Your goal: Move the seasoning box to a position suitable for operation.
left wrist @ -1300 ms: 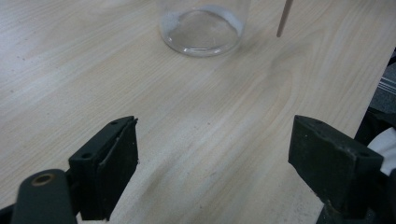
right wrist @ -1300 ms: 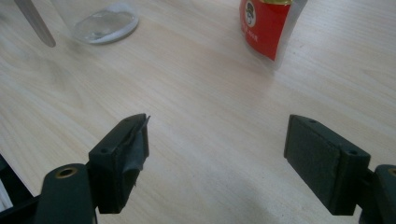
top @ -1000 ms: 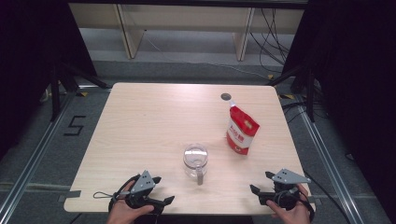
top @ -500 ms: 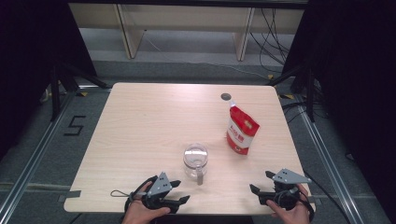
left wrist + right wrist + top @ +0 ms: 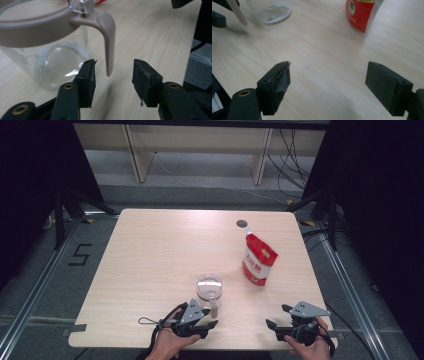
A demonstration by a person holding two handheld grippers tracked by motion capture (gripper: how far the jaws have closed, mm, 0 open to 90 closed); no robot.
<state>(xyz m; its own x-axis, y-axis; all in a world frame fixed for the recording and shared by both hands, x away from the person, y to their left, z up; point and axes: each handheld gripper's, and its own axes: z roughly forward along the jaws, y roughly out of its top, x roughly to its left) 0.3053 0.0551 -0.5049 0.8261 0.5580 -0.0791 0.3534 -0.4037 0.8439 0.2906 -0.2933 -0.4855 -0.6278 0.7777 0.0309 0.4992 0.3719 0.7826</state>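
Fingers of the left gripper (image 5: 113,75), closing but clear of the jug handle (image 5: 109,37), straddle it; right gripper (image 5: 328,85) gapes wide near the table (image 5: 150,250) edge.

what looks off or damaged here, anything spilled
Nothing spilled. The jug and red pouch stand upright on the table. Oddities: white residue inside the jug near its base, and frayed padding on the right gripper.

a lab recording bay, pale wooden table (image 5: 150,270) on grey carpet, black curtains (image 5: 30,180) at 9 and 3 o'clock, floor rails (image 5: 30,300), tape mark "5" (image 5: 80,255), loose cables (image 5: 295,155) and bare shelving (image 5: 200,140) at 12 o'clock
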